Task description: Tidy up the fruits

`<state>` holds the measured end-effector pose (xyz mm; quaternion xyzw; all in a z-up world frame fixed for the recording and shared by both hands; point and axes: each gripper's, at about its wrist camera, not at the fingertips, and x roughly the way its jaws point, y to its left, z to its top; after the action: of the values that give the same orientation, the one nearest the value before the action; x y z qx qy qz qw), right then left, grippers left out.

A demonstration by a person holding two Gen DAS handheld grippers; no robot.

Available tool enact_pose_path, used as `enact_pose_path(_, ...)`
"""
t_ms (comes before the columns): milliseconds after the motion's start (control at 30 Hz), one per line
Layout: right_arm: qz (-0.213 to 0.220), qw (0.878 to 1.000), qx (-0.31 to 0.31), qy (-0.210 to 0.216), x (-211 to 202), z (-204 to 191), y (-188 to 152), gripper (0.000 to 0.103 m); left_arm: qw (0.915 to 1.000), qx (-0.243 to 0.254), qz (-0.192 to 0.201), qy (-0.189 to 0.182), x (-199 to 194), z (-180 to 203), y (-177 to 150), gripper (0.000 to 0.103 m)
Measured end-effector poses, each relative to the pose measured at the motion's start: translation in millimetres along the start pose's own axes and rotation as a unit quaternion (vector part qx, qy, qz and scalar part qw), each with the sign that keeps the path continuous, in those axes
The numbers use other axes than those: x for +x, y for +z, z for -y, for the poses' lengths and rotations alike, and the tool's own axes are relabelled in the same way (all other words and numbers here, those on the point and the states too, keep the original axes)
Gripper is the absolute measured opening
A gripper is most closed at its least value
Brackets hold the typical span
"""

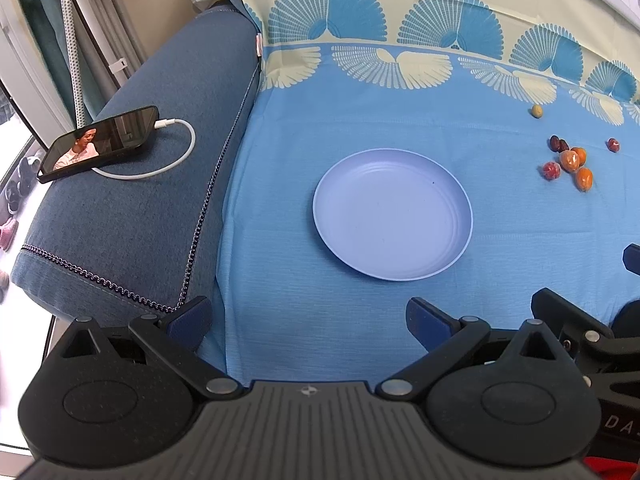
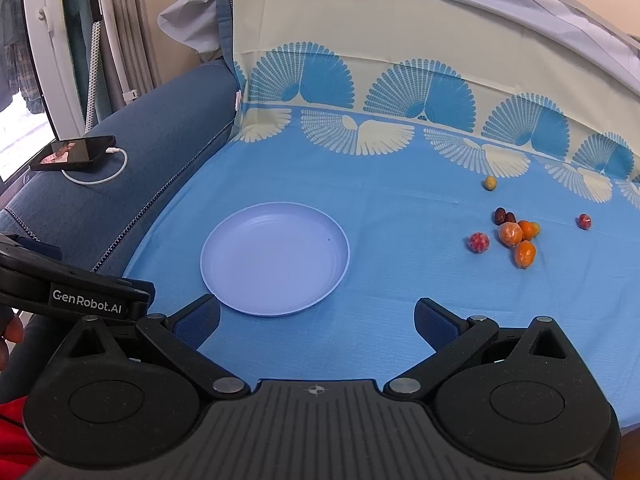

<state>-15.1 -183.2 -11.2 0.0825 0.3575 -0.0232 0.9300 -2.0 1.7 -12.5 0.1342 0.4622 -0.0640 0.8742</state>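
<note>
Sitting ahead and off to the right of both spread-wide, empty grippers, the fruits (image 2: 516, 236) are reached sooner by the right gripper (image 2: 316, 320) (plate (image 2: 224, 280) lies just ahead-left); left gripper (image 1: 308, 320) is farther.

round lilac plastic plate (image 2: 276, 258): smooth, satin | blue fan-print cotton sheet (image 2: 380, 184): woven, matt | dark-blue sofa armrest (image 1: 160, 184): coarse matt cloth | black phone (image 1: 100, 142): glossy glass | right tongs (image 2: 316, 326): matt black plastic, blue rubbery pads, metal rivets
</note>
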Motion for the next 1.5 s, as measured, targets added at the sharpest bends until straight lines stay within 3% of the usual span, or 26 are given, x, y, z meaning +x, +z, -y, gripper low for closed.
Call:
enact_pose_path(667,-0.007,1.0,0.008,0.004,5,4,-1,0.103,0.9999,0.006,-0.011,0.001,5,5,4,0.103)
enact_pose_path(767,0.009,0.999,0.025,-0.02,5,20,3,0.103,0.9997,0.015,-0.018,-0.005,6,13,12,0.103)
enact_pose_path(867,0.042,0.994,0.074,-0.066,-2,62,12,0.103,0.9992,0.031,-0.022,-0.008,7,30,26,0.103)
enact_pose_path(967,0.089,0.979,0.139,-0.122,-16,128,23,0.103,0.9977,0.057,-0.025,-0.024,8,59,47,0.103)
enact_pose_path(1167,0.175,0.927,0.221,-0.248,-51,294,42,0.103,0.992,0.094,-0.025,-0.081,17,145,93,0.103)
enact_pose_path(1233,0.214,0.894,0.242,-0.309,-64,358,50,0.103,0.9903,0.108,-0.028,-0.083,26,174,104,0.103)
enact_pose_path(1300,0.277,0.851,0.253,-0.368,-76,425,56,0.103,0.9875,0.131,-0.032,-0.082,38,207,116,0.103)
enact_pose_path(1333,0.295,0.838,0.251,-0.386,-76,459,63,0.103,0.9857,0.143,-0.033,-0.083,46,223,121,0.103)
enact_pose_path(1433,0.303,0.814,0.257,-0.424,-66,573,77,0.103,0.9821,0.161,-0.03,-0.093,72,260,132,0.103)
enact_pose_path(1500,0.279,0.811,0.279,-0.433,-41,651,78,0.103,0.9825,0.158,-0.041,-0.09,96,282,141,0.103)
